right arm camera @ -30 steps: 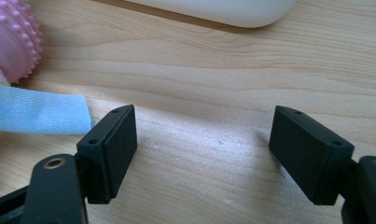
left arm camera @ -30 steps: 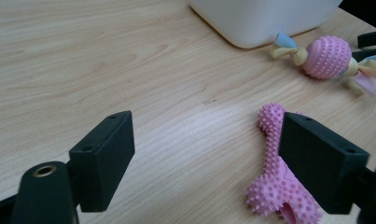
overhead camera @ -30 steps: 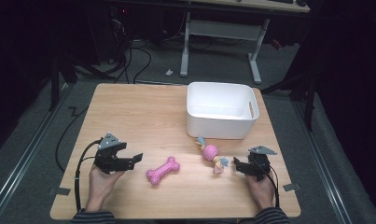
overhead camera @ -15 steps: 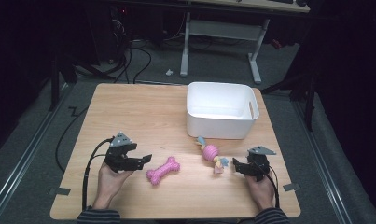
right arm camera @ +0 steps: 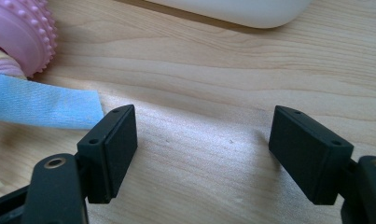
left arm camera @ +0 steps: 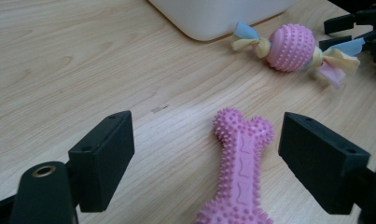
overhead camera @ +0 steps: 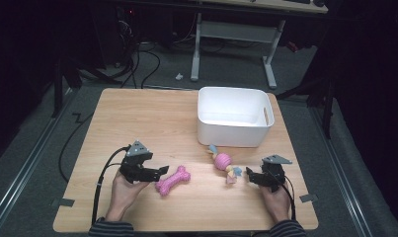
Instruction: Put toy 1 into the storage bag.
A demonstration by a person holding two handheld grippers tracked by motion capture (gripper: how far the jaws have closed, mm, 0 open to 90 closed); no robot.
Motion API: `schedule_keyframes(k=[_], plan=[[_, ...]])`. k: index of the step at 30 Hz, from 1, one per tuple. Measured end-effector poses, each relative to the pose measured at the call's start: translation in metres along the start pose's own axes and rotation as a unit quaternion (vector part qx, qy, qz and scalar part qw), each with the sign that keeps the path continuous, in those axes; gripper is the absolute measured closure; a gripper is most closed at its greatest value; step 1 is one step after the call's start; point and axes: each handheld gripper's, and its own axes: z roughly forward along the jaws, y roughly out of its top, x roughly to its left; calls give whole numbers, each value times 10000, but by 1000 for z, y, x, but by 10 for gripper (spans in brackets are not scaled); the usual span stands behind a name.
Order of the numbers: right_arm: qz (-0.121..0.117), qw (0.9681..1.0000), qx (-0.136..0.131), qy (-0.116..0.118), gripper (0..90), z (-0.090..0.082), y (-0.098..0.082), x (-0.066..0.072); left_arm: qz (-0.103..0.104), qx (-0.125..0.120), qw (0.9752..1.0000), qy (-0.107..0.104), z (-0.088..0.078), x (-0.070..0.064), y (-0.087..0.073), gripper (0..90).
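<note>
A pink spiky bone toy point(overhead camera: 173, 179) lies on the wooden table point(overhead camera: 137, 118) near its front. My left gripper point(overhead camera: 159, 172) is open right at the bone's left end. In the left gripper view the bone point(left arm camera: 241, 168) lies between the spread jaws of that gripper point(left arm camera: 211, 158), closer to the right one. A pink knobbly ball with knotted cloth ends point(overhead camera: 222, 161) lies right of the bone. My right gripper point(overhead camera: 248, 176) is open just right of its cloth tail. The right gripper view has the blue cloth strip point(right arm camera: 45, 105) reaching the left jaw of this gripper point(right arm camera: 202, 154).
A white bin point(overhead camera: 234, 116) stands at the back right of the table, just behind the ball toy point(left arm camera: 290, 41). The table's front edge is close under both hands. Cables trail from both grippers.
My left gripper has moved right along the table, up to the bone's left end. The right gripper has barely shifted. Both toys lie where they were.
</note>
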Motion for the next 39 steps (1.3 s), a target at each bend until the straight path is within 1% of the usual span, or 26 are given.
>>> schedule_keyframes(k=[3,5,7,9,10,11,12,15,18,20,26,29,30,33,35,36,37,39], plan=[[1,10000,-3,12,236,0,0,0,99,101,9999,-1,5,-6,0,177],[-15,10000,-3,20,238,0,0,0,112,133,9998,-8,10,-8,0,175],[-5,10000,4,23,238,0,0,0,160,212,9996,48,15,-11,-2,175],[-48,10000,8,71,239,0,0,1,255,332,9990,133,20,-13,-3,175],[-48,10000,8,71,239,0,0,1,249,343,9990,129,21,-13,-4,175],[-50,10000,4,76,238,0,0,0,214,354,9991,83,23,-14,-5,180],[-50,10000,4,76,238,0,0,0,221,361,9991,77,23,-14,-5,180],[-50,10000,4,71,239,0,0,1,249,415,9988,-92,27,-14,-5,195],[-43,10000,-2,66,244,1,1,1,282,515,9982,-101,34,-16,-7,214],[-54,10000,-1,76,246,0,0,1,398,654,9969,-157,37,-20,-9,227],[-56,10000,0,78,246,0,0,1,484,921,9945,-149,49,-26,-12,289],[-59,9999,-5,81,246,0,0,1,597,1020,9930,-29,53,-32,-15,323],[-69,9999,-8,85,246,0,0,1,597,1006,9931,11,54,-33,-16,339],[-68,9999,-8,84,245,0,0,1,597,1077,9924,70,59,-33,-18,395],[-67,9999,-7,85,245,0,0,1,608,1128,9917,84,62,-34,-18,403],[-67,9999,-6,85,245,0,0,1,649,1183,9908,97,63,-35,-18,411],[-66,9999,-7,85,245,0,0,1,723,1229,9896,202,64,-37,-19,414],[-68,9999,-7,87,245,0,0,1,819,1305,9876,288,66,-40,-19,419]])
